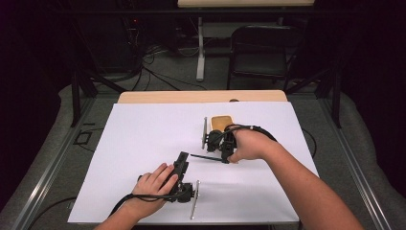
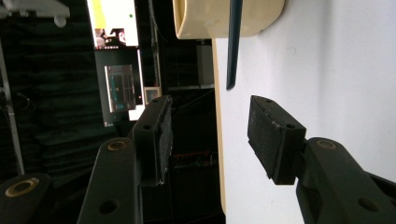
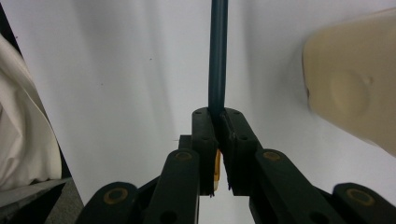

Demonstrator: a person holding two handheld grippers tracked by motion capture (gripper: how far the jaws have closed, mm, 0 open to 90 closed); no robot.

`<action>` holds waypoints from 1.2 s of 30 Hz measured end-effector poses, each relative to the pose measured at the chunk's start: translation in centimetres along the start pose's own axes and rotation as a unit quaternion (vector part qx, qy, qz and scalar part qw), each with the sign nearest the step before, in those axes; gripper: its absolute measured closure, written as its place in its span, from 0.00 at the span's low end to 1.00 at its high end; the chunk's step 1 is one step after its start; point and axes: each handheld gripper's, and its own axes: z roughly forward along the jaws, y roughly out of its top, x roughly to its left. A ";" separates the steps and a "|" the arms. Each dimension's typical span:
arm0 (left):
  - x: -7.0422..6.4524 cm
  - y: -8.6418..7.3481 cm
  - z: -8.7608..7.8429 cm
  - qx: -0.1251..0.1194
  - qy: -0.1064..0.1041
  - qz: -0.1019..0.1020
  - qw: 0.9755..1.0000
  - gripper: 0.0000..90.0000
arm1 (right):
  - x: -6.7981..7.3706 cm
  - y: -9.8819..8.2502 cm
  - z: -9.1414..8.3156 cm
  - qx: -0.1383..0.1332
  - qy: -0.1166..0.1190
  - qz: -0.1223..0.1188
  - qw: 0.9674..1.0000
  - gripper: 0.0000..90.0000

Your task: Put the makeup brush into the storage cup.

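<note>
Overhead view: right hand-held gripper (image 1: 225, 154) clamps a dark stick (image 1: 206, 156) beside a beige cup (image 1: 221, 121) on the white surface (image 1: 143, 143). Left hand-held gripper (image 2: 210, 135) view: jaws apart, empty, stick tip ahead. Right hand-held gripper view: jaws clenched on the stick.

A big white sheet (image 1: 143, 143) covers most of a light wooden table (image 1: 201, 97). Behind the table stands a black folding chair (image 1: 262, 50) on a grey floor (image 1: 163, 81). Black cables (image 1: 153, 72) lie on that floor near a white table leg (image 1: 200, 52). In the left gripper view, lit screens (image 2: 119, 70) glow in a dark room.
</note>
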 end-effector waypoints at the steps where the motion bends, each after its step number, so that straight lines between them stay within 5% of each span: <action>1: 0.0 0.2 0.0 0.001 -0.001 0.003 1.000 0.56 | 0.0 0.1 -0.1 0.003 0.000 0.000 1.000 0.93; 8: -0.2 1.2 0.4 -0.004 0.008 0.032 0.999 0.58 | 0.2 0.6 -0.2 0.002 0.002 -0.003 1.000 0.93; 20: -0.1 1.9 1.2 -0.007 0.010 0.009 1.000 0.62 | 0.2 1.2 -0.3 -0.002 0.009 0.002 1.000 0.93; 30: -0.1 3.1 1.5 -0.018 0.010 0.016 1.000 0.69 | 0.6 1.9 -0.6 -0.004 0.017 0.002 1.000 0.93; 34: 0.3 3.6 1.3 -0.001 -0.005 0.041 0.999 0.71 | 0.6 2.2 -0.7 -0.009 0.018 0.003 1.000 0.93; 35: 0.1 3.6 1.3 -0.010 0.010 0.023 1.000 0.71 | 0.6 2.2 -0.8 -0.008 0.019 0.004 1.000 0.93; 36: 0.2 3.7 1.4 -0.015 0.004 0.031 0.999 0.72 | 0.6 2.2 -0.8 -0.009 0.020 0.005 1.000 0.93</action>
